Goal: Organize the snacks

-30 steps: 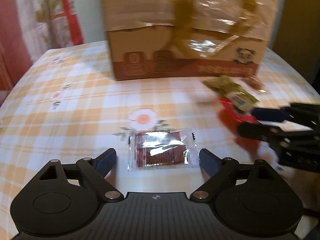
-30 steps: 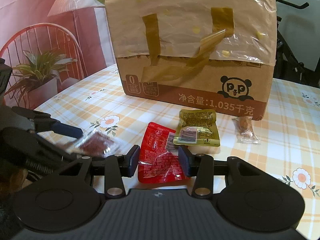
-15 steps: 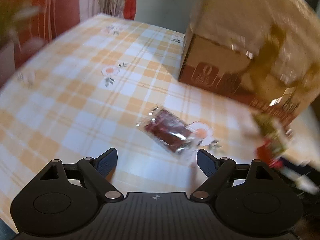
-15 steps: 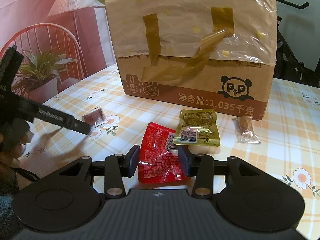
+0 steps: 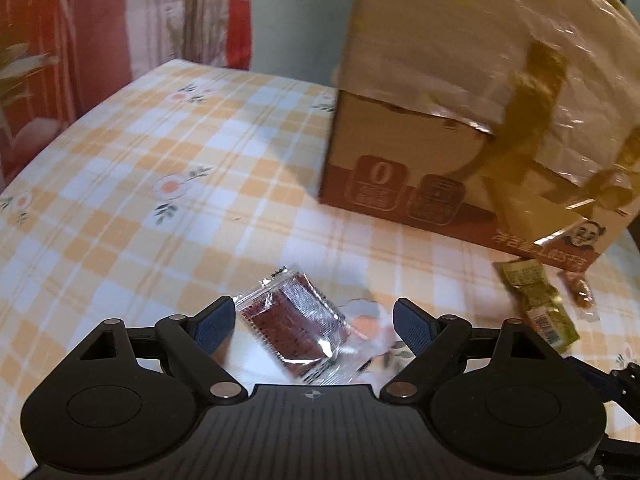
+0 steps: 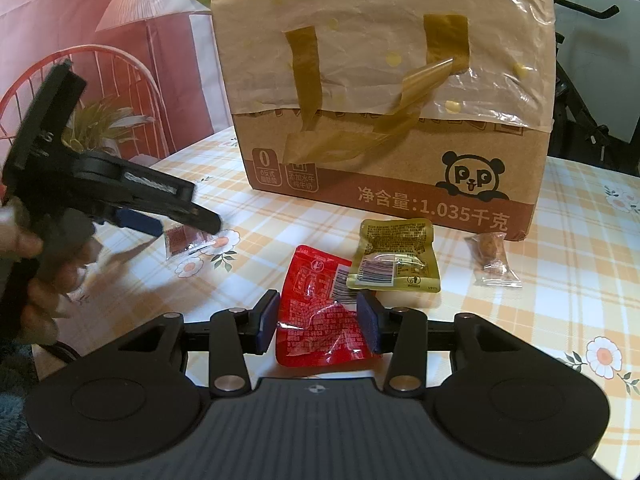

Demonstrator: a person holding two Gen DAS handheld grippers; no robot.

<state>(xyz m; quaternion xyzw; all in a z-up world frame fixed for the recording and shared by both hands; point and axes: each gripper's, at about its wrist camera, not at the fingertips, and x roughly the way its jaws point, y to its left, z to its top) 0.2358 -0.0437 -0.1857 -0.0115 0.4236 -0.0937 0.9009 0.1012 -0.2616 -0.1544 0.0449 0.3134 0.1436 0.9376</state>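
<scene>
Snacks lie on the desk [image 6: 580, 272] in front of the cardboard box [image 6: 384, 92]. Our left gripper [image 5: 314, 322] has fingers spread wide around the clear dark-red packet [image 5: 294, 322], not gripping. Our right gripper [image 6: 318, 322] has fingers closed on the red pouch [image 6: 320, 312]; green pouch [image 6: 394, 254] overlaps its corner, wrapped candy [image 6: 494, 258] sits beside.

Warm dim indoor light, left view motion-blurred, glare on cardboard box [image 5: 460, 92] film, perhaps window-lit, fisheye-bent edges
</scene>
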